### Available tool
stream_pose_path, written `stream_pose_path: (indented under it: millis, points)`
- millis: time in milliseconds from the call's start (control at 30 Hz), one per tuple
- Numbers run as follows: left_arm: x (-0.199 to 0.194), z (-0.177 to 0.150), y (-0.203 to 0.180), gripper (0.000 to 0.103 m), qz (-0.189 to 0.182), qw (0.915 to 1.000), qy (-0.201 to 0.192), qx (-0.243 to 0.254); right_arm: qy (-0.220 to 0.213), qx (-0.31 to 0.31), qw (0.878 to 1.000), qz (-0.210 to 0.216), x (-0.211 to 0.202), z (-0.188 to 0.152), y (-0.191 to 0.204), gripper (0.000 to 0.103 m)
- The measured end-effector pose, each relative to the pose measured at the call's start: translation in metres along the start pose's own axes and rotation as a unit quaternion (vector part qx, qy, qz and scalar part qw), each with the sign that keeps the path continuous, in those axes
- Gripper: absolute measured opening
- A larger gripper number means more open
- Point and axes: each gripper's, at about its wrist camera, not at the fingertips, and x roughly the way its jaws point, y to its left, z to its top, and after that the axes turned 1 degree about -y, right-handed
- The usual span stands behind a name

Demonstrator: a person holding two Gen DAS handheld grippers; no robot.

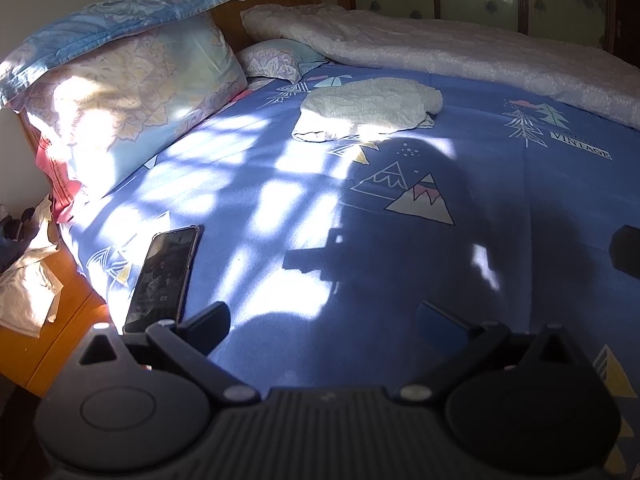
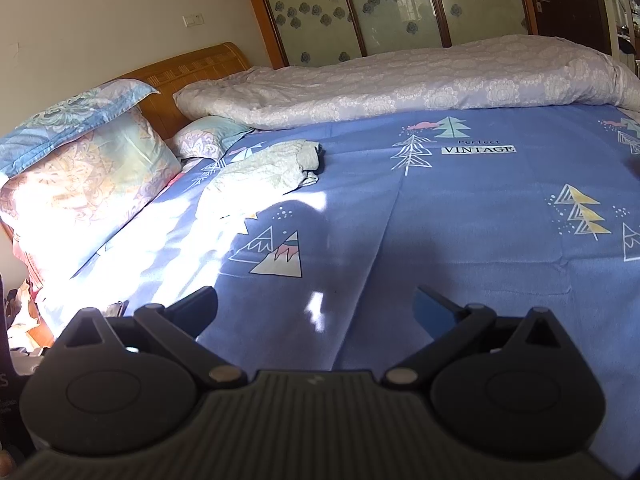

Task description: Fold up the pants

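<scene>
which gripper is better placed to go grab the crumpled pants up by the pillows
Left, by a small margin. The pants lie nearly straight ahead of the left gripper; for the right gripper they sit off to the left. Both are open and empty.

Both tongs spread wide, empty

The left tongs (image 1: 323, 316) and right tongs (image 2: 316, 306) hover level, side by side, fingers parted, gripping nothing.

hard sun glare on the sheet (image 1: 280, 208); deep shadows; fisheye-bent edges
</scene>
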Motion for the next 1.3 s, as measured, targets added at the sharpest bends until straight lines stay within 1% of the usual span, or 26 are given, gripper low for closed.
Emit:
stream_pose_path:
  millis: [967,1167,1300]
  points:
    - [0.0048,-0.0011,0.002,0.103,0.004,0.9999,0.013,-0.003,0.005,-0.004,1.0,0.002,0.0021,-0.0017,-0.0007,0.103]
    - [0.005,-0.0013,0.0018,0.103,0.003,0.9999,0.013,-0.003,0.005,-0.004,1.0,0.002,0.0023,-0.0014,-0.0007,0.103]
    - [0.0016,-0.0023,0.0014,0.103,-0.007,1.0,0.002,0.001,0.005,-0.004,1.0,0.003,0.0023,-0.0011,-0.0013,0.103]
